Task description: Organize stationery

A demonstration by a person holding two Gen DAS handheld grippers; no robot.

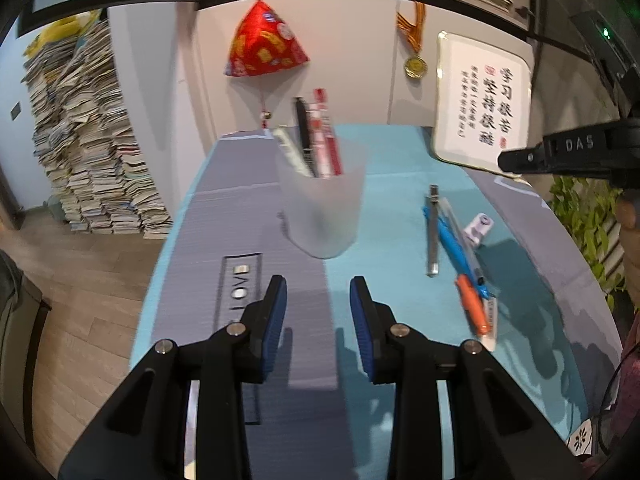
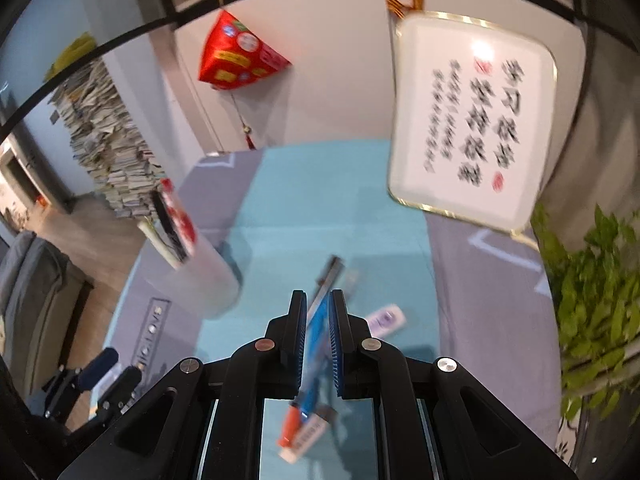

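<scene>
A frosted plastic pen cup stands on the teal and grey mat, holding a black pen and red-and-white pens. My left gripper is open and empty, just in front of the cup. To the right lie a blue pen, a silver pen, an orange marker and a small lilac eraser-like piece. My right gripper hangs above that pile, jaws nearly closed around the blue pen; the pen looks to lie below them. The cup is at its left.
A framed calligraphy plaque leans at the back right. A green plant stands at the right edge. A red pouch and a medal hang on the wall. Stacked papers stand on the floor left.
</scene>
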